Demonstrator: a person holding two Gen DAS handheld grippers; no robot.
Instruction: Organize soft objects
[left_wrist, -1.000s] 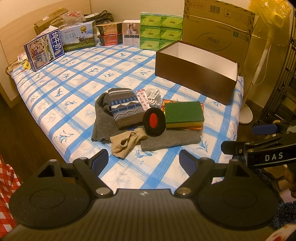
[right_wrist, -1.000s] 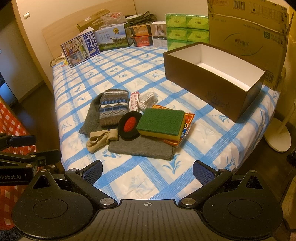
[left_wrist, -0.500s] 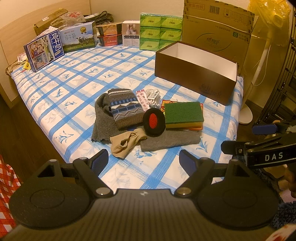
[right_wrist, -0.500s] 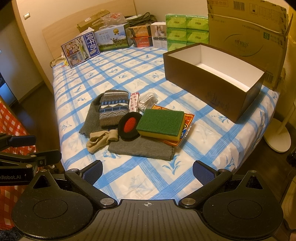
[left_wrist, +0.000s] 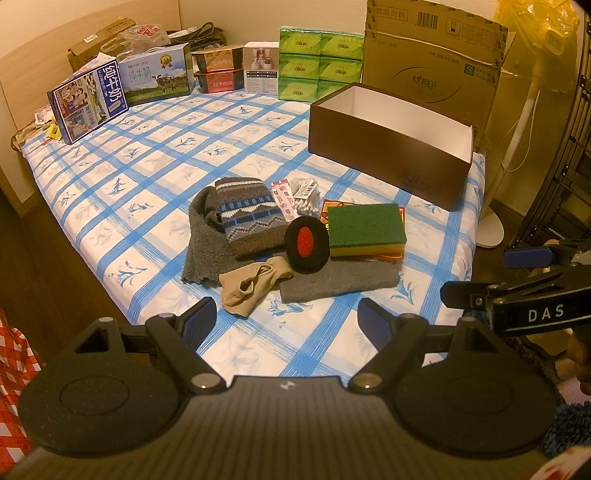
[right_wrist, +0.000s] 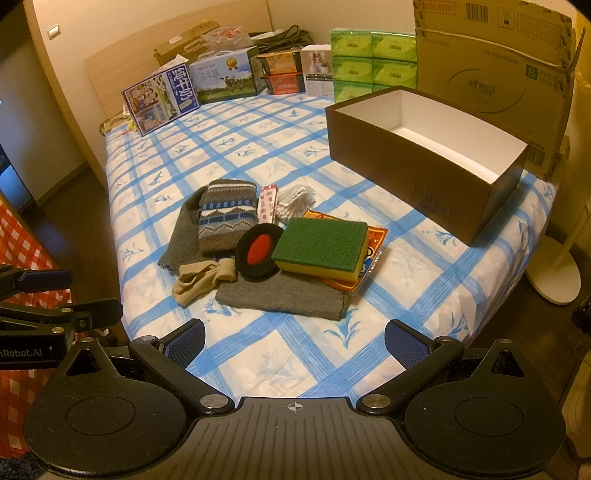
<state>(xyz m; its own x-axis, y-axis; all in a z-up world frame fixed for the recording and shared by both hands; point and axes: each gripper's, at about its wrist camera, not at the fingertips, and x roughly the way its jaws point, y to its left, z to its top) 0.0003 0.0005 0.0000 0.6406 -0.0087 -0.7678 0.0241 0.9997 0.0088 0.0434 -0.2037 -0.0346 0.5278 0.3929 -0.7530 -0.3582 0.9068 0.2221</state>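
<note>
Nothing has moved since the earlier frames: both the left gripper and right gripper hover with jaws spread, soft objects piled mid-frame on the bed, brown box at upper right unfilled, so sorting seems unstarted

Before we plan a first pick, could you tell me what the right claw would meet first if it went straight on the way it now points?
Probably the flat grey cloth: the open right claw points at it across bare sheet, though depth is hard to judge.
</note>
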